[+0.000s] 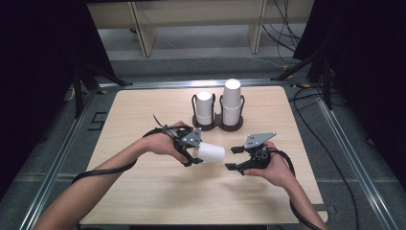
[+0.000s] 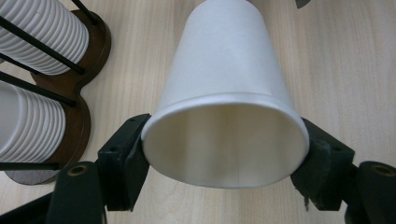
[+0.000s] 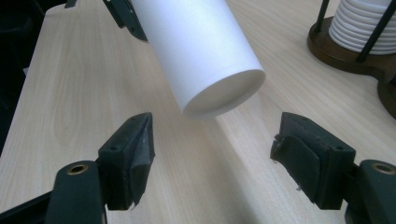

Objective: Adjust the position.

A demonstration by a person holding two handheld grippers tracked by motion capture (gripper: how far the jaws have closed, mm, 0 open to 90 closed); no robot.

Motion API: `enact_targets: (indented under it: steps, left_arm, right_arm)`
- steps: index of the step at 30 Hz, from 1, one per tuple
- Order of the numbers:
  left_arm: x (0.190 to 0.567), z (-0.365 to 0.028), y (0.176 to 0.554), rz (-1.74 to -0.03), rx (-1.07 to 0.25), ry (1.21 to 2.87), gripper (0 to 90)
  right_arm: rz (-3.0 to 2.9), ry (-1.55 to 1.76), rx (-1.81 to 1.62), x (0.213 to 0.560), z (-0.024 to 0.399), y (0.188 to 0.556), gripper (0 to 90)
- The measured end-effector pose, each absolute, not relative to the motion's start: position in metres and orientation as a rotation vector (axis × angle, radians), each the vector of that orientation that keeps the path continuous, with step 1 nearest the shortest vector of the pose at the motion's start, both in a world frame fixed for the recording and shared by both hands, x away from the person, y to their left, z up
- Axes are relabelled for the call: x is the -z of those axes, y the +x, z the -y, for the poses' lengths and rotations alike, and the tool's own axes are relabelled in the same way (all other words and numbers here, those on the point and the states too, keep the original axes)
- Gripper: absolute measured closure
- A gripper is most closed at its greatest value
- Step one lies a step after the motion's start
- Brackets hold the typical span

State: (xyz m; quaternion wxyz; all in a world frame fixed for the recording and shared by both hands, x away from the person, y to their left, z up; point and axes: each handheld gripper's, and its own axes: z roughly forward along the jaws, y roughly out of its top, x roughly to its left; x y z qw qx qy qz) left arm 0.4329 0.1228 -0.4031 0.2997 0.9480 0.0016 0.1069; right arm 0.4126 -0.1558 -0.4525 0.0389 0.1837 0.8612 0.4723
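Your left hand-held gripper [image 2: 224,154] is clamping the cup [image 2: 224,93] rim; the right [image 3: 212,154] is gaping. Squeezing harder risks crushing it.

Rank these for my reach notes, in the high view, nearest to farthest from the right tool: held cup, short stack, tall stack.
1. Held cup, just left of the right tool.
2. Tall stack, behind it.
3. Short stack, behind, further left.

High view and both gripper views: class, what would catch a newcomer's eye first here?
A white paper cup held on its side above the table's middle, the left gripper clamped at its rim. The right gripper faces its base, jaws open. Behind stand two stacks of cups in a dark holder.
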Motion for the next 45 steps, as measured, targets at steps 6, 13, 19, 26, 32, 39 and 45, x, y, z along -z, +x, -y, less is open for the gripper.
enact_targets:
  steps: [6,13,19,26,32,39,45]
  left_arm:
    - [0.4,-0.122,0.434,0.034,-0.296,2.558,27.8]
    - [0.399,-0.117,0.433,0.067,-0.3,2.566,27.8]
    - [0.398,-0.112,0.431,0.084,-0.284,2.585,27.8]
    - [0.398,-0.107,0.431,0.076,-0.261,2.612,27.9]
    - [0.397,-0.105,0.431,0.084,-0.253,2.65,28.0]
    - [0.395,-0.102,0.43,0.101,-0.248,2.676,28.0]
    - [0.393,-0.099,0.43,0.118,-0.245,2.695,28.1]
  right_arm:
    - [-2.681,0.558,-1.427,0.453,0.152,0.411,28.7]
    - [-2.716,0.529,-1.389,0.45,0.149,0.411,28.5]
    - [-2.694,0.498,-1.392,0.448,0.15,0.413,26.6]
    - [-2.69,0.46,-1.384,0.444,0.144,0.414,25.5]
    - [-2.699,0.441,-1.363,0.442,0.139,0.415,25.2]
    - [-2.7,0.423,-1.356,0.442,0.133,0.416,24.8]
    - [-2.71,0.416,-1.349,0.44,0.131,0.416,25.1]
